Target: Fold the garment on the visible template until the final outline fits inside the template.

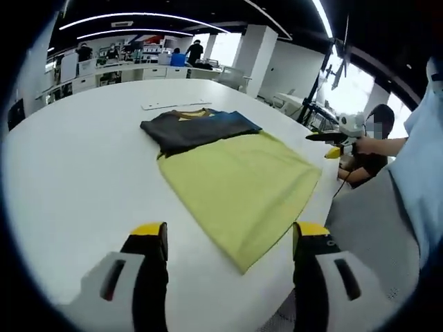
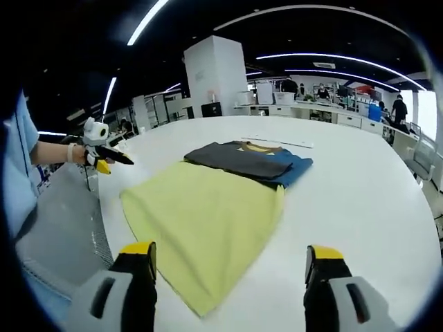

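Note:
A folded garment (image 1: 197,128), dark grey with a blue part and a yellow collar, lies on the far end of a flat yellow-green template sheet (image 1: 242,183) on the round white table (image 1: 76,173). In the right gripper view the garment (image 2: 249,160) overlaps the far edge of the template (image 2: 201,221). My left gripper (image 1: 232,232) hovers open over the template's near corner, holding nothing. My right gripper (image 2: 232,252) is open too, above the template's near end. Each view also catches the other gripper off the table's edge: the right gripper (image 1: 336,138) and the left gripper (image 2: 104,155).
A thin white strip (image 1: 173,105) lies on the table beyond the garment. The table edge (image 1: 315,207) runs close past the template. A person's blue sleeve (image 1: 422,159) and grey lap sit beside it. Desks and people stand far behind.

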A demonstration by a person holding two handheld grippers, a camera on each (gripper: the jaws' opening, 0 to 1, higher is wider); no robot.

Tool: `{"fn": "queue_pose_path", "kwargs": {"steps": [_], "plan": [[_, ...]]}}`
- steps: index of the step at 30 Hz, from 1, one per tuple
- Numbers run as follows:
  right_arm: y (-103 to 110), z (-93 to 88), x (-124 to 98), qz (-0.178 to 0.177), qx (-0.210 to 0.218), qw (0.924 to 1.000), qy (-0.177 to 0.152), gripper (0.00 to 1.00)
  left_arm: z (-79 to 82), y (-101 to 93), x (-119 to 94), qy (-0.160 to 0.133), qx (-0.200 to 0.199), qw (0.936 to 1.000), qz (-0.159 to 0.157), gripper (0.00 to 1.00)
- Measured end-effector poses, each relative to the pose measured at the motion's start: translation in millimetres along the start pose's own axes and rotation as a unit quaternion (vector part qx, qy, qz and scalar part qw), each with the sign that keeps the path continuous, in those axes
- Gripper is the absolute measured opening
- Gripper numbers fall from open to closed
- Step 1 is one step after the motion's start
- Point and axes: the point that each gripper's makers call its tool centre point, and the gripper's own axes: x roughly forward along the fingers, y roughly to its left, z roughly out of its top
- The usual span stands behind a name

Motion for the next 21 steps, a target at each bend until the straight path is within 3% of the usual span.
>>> {"fn": "queue_pose_path", "kwargs": {"steps": [5,12,18,21], "plan": [[4.3,-13.2,-9.6,0.007,0.011,0.9998,0.015,0.79,-19.1,-14.4,6.3,0.029,-0.003,0.9992,-0.029,0.55],[10.4,-39.0,-16.9,0.015,0.036,0.9983,0.042,0.66,-40.0,-13.4,12.8,0.058,-0.020,0.9975,-0.035,0.49],[13.7,-46.8,-20.7,0.020,0.046,0.9975,0.049,0.56,-44.2,-13.1,13.9,0.058,-0.029,0.9972,-0.037,0.42],[15.7,-52.5,-20.6,0.026,0.054,0.9965,0.059,0.47,-49.8,-12.1,16.3,0.063,-0.034,0.9967,-0.037,0.39]]}}
